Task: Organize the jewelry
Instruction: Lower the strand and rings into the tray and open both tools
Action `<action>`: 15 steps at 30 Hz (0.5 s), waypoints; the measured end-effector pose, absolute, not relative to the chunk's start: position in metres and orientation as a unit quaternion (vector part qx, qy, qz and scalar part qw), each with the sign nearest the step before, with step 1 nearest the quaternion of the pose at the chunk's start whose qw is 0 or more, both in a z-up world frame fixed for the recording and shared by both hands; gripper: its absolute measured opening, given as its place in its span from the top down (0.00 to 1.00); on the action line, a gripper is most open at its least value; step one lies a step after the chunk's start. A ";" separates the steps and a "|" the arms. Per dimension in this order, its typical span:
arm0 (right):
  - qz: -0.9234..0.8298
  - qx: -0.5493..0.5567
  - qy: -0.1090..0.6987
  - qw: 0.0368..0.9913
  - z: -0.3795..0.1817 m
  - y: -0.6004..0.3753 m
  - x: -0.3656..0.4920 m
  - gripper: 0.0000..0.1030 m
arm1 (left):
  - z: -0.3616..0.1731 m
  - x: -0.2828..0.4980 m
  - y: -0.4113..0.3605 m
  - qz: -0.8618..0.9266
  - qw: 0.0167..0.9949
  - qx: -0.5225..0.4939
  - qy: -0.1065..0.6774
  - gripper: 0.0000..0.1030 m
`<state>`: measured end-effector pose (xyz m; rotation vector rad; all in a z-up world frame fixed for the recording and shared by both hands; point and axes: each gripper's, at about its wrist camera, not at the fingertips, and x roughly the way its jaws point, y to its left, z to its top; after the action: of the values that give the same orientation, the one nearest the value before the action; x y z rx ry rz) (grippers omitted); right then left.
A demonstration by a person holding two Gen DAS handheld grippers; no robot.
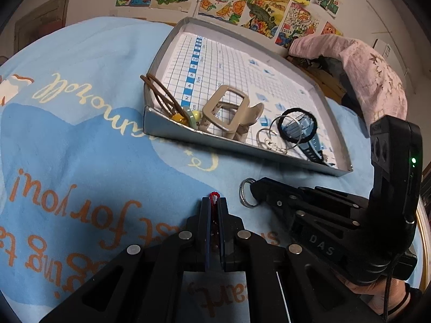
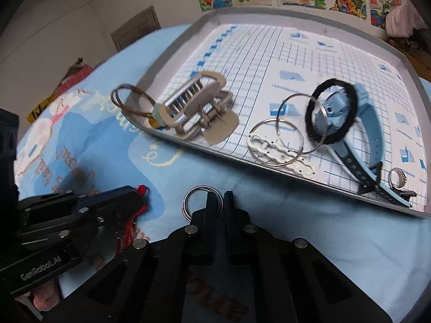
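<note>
Tray (image 2: 186,145) holds watch (image 2: 347,118), clip (image 2: 194,107).

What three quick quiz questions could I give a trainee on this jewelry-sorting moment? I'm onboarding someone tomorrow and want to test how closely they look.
1. True or false: the left gripper is shut on a red cord.
2. What does the right gripper grip? A) the black hair tie B) a small metal ring C) the beige hair claw
3. Fill in: the blue watch lies inside the ___.

Key:
1. True.
2. B, the small metal ring on the blue cloth; the black hair tie and beige hair claw lie in the tray.
3. Tray.
</note>
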<state>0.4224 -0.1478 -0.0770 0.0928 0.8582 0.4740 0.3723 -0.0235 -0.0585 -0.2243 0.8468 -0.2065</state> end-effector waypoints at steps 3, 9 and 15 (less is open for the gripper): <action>0.226 0.067 0.386 0.892 -0.068 -0.157 0.417 0.97 | -0.051 0.369 -0.023 -0.109 0.905 -0.107 0.396 0.95; 0.217 0.088 0.343 0.910 -0.044 -0.175 0.408 0.97 | -0.025 0.368 -0.025 -0.122 0.921 -0.102 0.355 0.95; 0.191 0.115 0.297 0.928 -0.016 -0.213 0.406 0.97 | 0.005 0.388 -0.042 -0.141 0.932 -0.092 0.319 0.95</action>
<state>0.4059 -0.2128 -0.0159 0.2361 0.6094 0.3912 0.3878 -0.0417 0.0047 -0.1886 0.6535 -0.2895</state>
